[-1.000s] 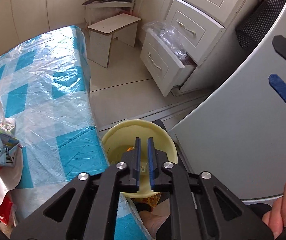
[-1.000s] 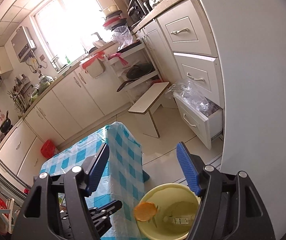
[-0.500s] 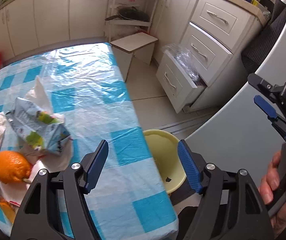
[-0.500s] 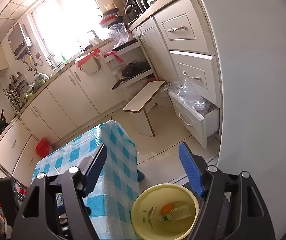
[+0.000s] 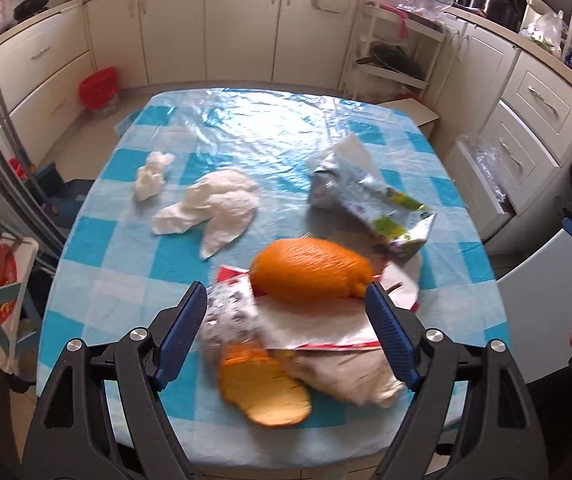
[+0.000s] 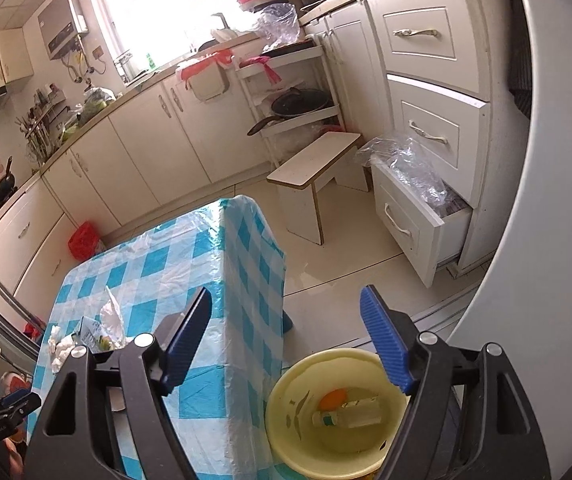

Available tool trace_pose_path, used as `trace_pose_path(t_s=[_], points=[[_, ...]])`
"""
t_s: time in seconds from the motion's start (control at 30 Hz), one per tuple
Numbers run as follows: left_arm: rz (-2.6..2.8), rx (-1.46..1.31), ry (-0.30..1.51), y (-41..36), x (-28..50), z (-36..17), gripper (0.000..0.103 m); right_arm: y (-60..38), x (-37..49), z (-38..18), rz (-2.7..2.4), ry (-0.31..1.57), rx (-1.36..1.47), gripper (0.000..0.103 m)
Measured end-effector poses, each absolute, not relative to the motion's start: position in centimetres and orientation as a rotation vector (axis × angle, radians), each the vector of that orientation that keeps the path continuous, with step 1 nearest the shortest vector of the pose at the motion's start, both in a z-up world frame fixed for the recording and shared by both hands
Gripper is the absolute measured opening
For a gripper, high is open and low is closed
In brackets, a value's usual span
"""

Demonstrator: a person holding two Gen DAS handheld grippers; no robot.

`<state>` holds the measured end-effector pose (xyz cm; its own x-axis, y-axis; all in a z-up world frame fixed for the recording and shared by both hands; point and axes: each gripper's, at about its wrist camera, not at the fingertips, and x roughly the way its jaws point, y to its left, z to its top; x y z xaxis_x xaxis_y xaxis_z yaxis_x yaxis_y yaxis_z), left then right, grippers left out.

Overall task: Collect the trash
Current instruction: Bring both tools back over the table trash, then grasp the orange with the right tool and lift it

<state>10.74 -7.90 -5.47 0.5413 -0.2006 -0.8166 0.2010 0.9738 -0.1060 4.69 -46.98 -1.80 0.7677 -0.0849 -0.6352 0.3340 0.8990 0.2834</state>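
My left gripper point(image 5: 286, 328) is open and empty, low over the near edge of the blue checked table point(image 5: 134, 184). Between and ahead of its fingers lie an orange point(image 5: 310, 272), a piece of orange peel point(image 5: 264, 392), a red-and-white wrapper point(image 5: 318, 328) and a crushed carton point(image 5: 370, 204). White crumpled tissues point(image 5: 214, 208) lie farther left. My right gripper point(image 6: 286, 340) is open and empty above the yellow bin point(image 6: 286, 412) on the floor, which holds a small bottle point(image 6: 346, 416) and orange peel point(image 6: 332, 399).
The bin stands between the table's corner point(image 6: 246, 248) and a grey fridge door point(image 6: 546, 240). A white stool point(image 6: 314, 168) and an open drawer with plastic bags point(image 6: 418, 216) are beyond. A red bag point(image 5: 98, 88) sits on the floor by the cabinets.
My left gripper opened over the bin, let the peel drop in, then swung left back over the table's trash. My right gripper stayed open above the bin.
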Motion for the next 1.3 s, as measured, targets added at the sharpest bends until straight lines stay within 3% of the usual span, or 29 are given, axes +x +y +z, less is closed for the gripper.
trace_pose_path(t_s=[0.23, 0.6, 1.07, 1.13, 1.17, 1.27, 1.3], points=[[-0.163, -0.017, 1.011, -2.8, 9.7, -7.7, 0.080, -42.7, 6.5, -1.9, -0.128, 0.710, 0.291, 0.075], [-0.172, 0.037, 1.001, -2.8, 8.7, -8.3, 0.084, -30.8, 8.0, -1.3, 0.286, 0.728, 0.035, 0.080], [-0.187, -0.087, 1.041, -0.2, 9.2, -9.0, 0.085, -18.2, 11.2, -7.2, 0.426, 0.857, -0.404, 0.080], [-0.195, -0.095, 1.043, -0.2, 9.3, -9.1, 0.086, -18.1, 11.9, -7.7, 0.442, 0.882, -0.367, 0.068], [-0.201, -0.100, 1.046, -0.4, 9.4, -9.2, 0.086, -18.2, 12.2, -7.8, 0.450, 0.896, -0.339, 0.052], [-0.212, -0.097, 1.046, -0.9, 9.8, -9.4, 0.086, -18.6, 12.9, -7.8, 0.452, 0.907, -0.268, 0.031], [-0.212, -0.097, 1.046, -1.2, 10.0, -9.4, 0.086, -19.0, 13.0, -7.5, 0.459, 0.906, -0.231, 0.028]])
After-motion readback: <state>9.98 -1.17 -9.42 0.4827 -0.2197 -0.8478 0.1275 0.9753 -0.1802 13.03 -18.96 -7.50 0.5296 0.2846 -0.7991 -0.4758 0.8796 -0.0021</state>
